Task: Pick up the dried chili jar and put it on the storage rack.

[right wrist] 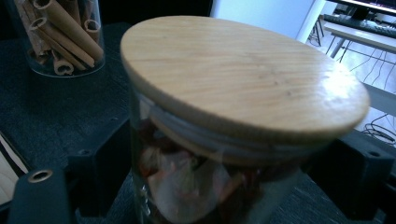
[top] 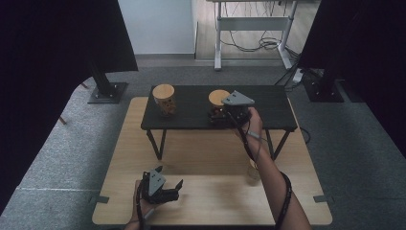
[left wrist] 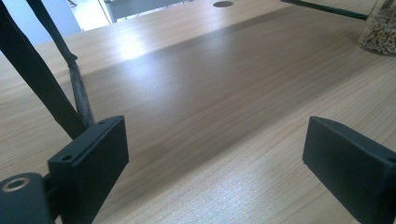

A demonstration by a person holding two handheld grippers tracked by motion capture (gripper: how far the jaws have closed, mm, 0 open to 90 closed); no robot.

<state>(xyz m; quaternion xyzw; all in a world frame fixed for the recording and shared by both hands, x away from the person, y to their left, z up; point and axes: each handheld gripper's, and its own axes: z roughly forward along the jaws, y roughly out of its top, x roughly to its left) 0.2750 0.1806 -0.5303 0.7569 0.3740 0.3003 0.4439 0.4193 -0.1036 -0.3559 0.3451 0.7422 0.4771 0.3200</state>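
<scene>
Closest to my right gripper's camera is the glass jar (right wrist: 210, 186), its round, pale, smooth-grained wooden lid (right wrist: 243, 74) tilted across the view, with reddish and pale dried pieces dim behind the clear wall. My right gripper (top: 229, 114) has its black jaws on either side of the jar, and I cannot tell whether the pads press the glass or stand just off it. The jar stands on the dark, matte raised shelf (top: 191, 103), toward its right half. My right forearm stretches forward, cable trailing along it. Well to the left on the same shelf stands a second glass jar (top: 164, 99), packed with rolled cinnamon sticks. My left gripper (top: 165, 189) rests low on the light wooden table (top: 215, 201), jaws spread wide and holding nothing.
</scene>
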